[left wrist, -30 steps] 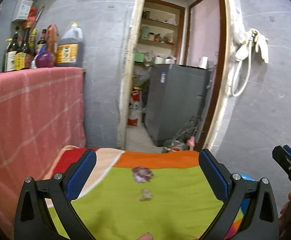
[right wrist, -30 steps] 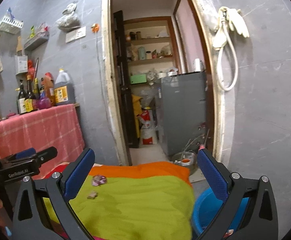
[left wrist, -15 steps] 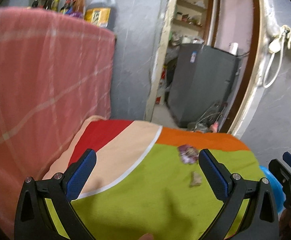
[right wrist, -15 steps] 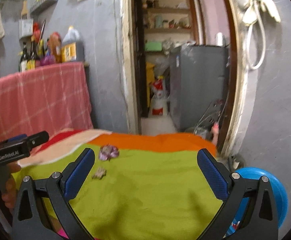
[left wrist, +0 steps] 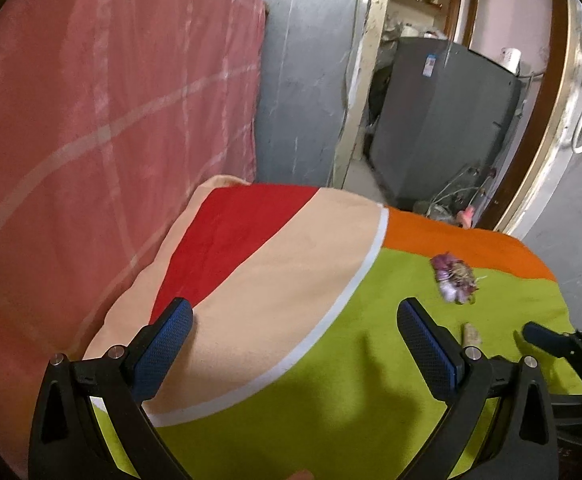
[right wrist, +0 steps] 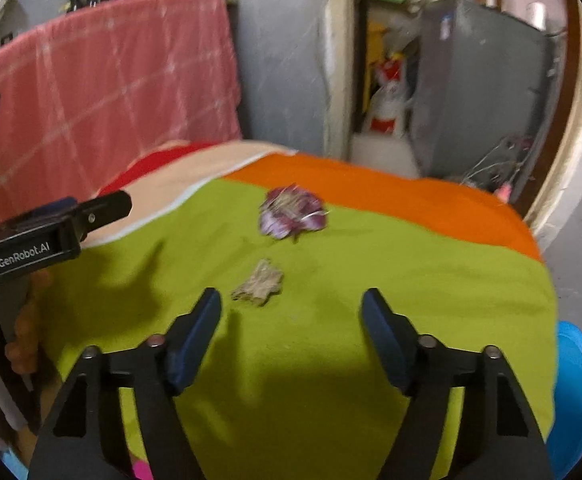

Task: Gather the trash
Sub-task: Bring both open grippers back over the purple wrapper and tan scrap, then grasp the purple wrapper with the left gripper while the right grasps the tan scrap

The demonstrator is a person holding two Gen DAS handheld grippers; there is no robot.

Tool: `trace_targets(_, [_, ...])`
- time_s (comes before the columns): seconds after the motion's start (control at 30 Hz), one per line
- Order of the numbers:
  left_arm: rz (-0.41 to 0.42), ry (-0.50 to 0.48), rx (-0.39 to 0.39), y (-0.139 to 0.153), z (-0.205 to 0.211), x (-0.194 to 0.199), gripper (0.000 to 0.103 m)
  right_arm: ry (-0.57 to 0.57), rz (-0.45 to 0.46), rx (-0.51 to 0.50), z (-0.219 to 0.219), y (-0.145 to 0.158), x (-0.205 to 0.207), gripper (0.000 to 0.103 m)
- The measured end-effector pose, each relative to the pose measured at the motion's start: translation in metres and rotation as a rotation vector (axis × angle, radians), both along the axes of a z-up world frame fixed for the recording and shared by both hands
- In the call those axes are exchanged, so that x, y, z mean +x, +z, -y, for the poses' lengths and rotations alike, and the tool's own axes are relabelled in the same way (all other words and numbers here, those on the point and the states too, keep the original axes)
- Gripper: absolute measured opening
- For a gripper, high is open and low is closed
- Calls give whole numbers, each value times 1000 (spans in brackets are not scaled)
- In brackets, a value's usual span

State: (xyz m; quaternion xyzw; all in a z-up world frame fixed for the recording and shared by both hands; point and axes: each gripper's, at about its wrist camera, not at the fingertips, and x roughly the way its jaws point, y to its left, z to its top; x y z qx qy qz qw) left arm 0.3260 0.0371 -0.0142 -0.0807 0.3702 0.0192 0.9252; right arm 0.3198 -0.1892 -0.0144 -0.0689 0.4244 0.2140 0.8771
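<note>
The right gripper (right wrist: 291,312) tilted down over the green part of the cloth (right wrist: 371,280), its jaws just narrowing yet still apart with nothing between them, the beige scrap (right wrist: 259,283) just ahead of its left finger. The purple onion peel (right wrist: 291,212) lay beyond, near the orange band. The left gripper (left wrist: 295,336) hung spread and empty, angled down over the beige stripe.

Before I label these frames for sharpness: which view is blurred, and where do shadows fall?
Right wrist view: motion-blurred, purple scrap and tan scrap smeared; right gripper shadows the green cloth. Left wrist view: sharper, strong fisheye bending, dark shadow below the left gripper.
</note>
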Motion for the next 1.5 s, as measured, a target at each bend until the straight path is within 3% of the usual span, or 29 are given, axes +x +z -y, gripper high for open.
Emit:
trace_targets(0.13, [-38, 3, -24, -5, -4, 7, 100, 26, -57, -15, -12, -11, 13, 49])
trace_targets(0.4, [-68, -29, -54, -7, 3, 19, 100, 44, -61, -23, -13, -12, 18, 22])
trace_targets(1.17, [-74, -324, 14, -9, 84, 58, 99, -46, -23, -11, 58, -1, 34, 21])
trace_targets(1.5, [-134, -414, 90, -26, 121, 77, 64, -65, -23, 59, 73, 1, 35, 21])
